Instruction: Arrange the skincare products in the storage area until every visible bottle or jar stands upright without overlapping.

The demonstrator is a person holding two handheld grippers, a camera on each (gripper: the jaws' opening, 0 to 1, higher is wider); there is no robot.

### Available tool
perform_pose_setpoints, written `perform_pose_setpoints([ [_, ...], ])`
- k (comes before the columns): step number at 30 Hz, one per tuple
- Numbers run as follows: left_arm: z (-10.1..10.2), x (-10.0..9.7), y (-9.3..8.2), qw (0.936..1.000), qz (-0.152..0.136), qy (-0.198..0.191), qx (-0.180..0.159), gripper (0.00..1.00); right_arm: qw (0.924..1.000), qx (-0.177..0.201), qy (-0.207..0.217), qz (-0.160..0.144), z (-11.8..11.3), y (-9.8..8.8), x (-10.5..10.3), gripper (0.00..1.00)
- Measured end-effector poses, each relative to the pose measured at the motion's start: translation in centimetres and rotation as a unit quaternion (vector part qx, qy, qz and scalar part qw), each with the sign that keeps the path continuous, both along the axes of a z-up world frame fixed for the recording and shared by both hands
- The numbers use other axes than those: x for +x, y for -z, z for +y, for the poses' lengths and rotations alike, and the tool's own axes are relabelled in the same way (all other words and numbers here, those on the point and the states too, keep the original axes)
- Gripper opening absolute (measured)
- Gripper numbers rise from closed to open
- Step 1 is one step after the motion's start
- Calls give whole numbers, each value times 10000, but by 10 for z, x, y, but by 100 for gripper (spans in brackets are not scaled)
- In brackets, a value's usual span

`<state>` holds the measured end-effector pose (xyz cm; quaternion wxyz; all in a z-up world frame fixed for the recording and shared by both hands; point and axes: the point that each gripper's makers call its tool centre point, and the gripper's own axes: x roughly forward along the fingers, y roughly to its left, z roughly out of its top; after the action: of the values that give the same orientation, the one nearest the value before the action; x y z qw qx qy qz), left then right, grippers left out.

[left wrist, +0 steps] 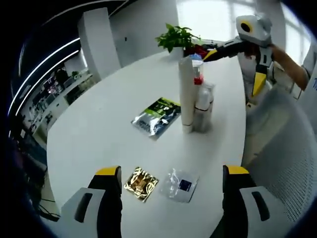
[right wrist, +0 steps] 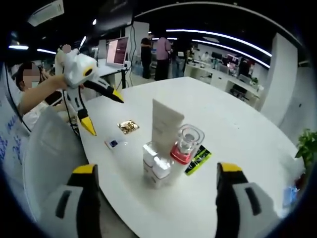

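Both grippers open and empty; upright white tube (right wrist: 166, 126) w/ bottle cluster sits dead ahead between right gripper (right wrist: 156, 198) jaws, nearer than left gripper (left wrist: 171, 193)

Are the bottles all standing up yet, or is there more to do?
Mostly done, it looks like. The tall white tube, the clear jar with a red base and the small white bottles stand upright in a tight cluster. Both the left claw and the right claw are open, holding nothing. What may be left: spreading the crowded cluster; whether bottles touch is unclear.
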<state>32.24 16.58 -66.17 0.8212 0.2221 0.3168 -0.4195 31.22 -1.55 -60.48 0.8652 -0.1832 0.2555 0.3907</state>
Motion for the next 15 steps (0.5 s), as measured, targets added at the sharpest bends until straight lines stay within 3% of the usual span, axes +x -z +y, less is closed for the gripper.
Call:
perform_pose_setpoints([
  [15,7,12,43,9981,421,40,448,72,10000,-17,58,23,-2,0,-2,100],
])
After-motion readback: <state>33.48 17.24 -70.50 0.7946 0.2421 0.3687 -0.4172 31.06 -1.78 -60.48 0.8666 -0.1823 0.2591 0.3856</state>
